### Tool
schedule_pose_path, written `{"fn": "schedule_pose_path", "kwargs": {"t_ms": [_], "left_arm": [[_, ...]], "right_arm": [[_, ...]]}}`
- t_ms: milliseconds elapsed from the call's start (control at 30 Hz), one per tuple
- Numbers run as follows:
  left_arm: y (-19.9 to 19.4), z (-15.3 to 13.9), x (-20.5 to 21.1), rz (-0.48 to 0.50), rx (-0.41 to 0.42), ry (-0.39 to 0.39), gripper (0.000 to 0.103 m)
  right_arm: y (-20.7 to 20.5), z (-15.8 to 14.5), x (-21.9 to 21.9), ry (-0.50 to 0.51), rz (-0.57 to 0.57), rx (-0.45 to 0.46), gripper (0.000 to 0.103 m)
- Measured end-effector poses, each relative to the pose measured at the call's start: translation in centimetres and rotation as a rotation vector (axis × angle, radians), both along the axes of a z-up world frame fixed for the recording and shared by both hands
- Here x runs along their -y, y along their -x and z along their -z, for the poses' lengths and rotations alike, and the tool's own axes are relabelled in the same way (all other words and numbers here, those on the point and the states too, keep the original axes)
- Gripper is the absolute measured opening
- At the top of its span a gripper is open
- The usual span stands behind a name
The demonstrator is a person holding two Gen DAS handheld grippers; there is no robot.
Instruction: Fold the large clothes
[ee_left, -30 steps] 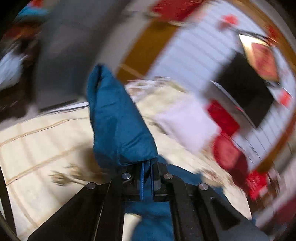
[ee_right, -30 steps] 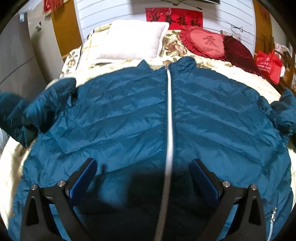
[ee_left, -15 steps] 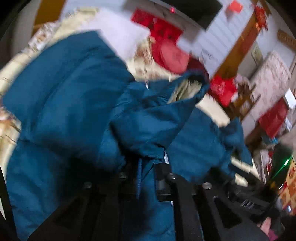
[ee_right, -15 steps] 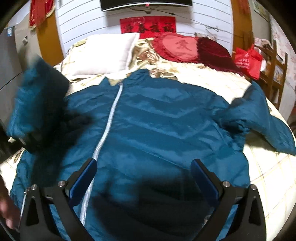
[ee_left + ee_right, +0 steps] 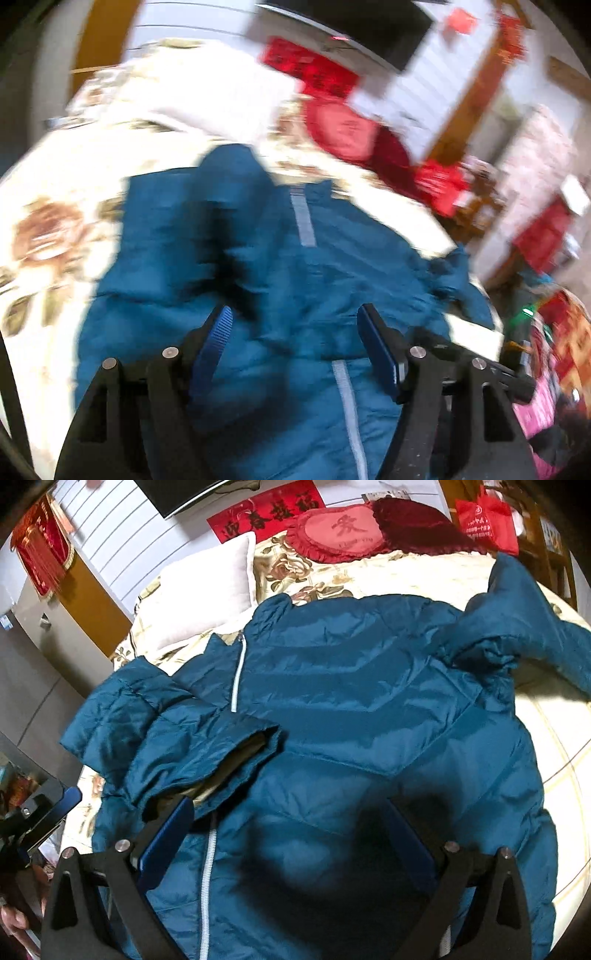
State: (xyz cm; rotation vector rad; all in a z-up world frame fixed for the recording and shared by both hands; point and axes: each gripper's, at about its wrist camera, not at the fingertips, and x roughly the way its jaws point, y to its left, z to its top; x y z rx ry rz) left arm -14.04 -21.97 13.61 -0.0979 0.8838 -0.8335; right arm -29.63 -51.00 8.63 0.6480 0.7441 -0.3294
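One teal quilted puffer jacket (image 5: 369, 709) on floral bedspread (image 5: 424, 576), one sleeve (image 5: 173, 738) folded across the front; three pillows along the head edge. Left gripper (image 5: 295, 343) just opened, nothing between jaws; right gripper (image 5: 291, 834) agape, empty.

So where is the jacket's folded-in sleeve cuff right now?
In the right wrist view the sleeve cuff lies left of centre on the teal jacket, across the white zipper, just beyond the right gripper.

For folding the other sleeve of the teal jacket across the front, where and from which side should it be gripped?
Probably the right gripper should take the unfolded sleeve near its free end, coming from the bed's outer edge. It sticks out sideways off the jacket, so the end is clear and can be carried across like the folded sleeve.
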Motion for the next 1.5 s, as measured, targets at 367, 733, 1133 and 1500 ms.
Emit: {"fn": "schedule_pose_path", "kwargs": {"t_ms": [367, 733, 1133, 1500], "left_arm": [[-5.0, 6.8, -4.6, -0.281, -0.089, -0.139, 0.052], [-7.7, 8.5, -4.6, -0.338, -0.094, -0.184, 0.051], [-7.4, 8.7, -4.2, -0.351, -0.047, -0.214, 0.051], [-6.7, 5.5, -4.8, -0.381, 0.044, -0.126, 0.051]], "right_arm": [[-7.0, 2.9, -2.4, -0.167, -0.049, 0.016, 0.098], [-7.7, -4.4, 1.7, 0.386, 0.005, 0.018, 0.014], [-7.5, -1.5, 7.1, 0.447, 0.143, -0.135, 0.014], [-4.7, -2.9, 8.5, 0.409, 0.188, -0.111, 0.067]]}}
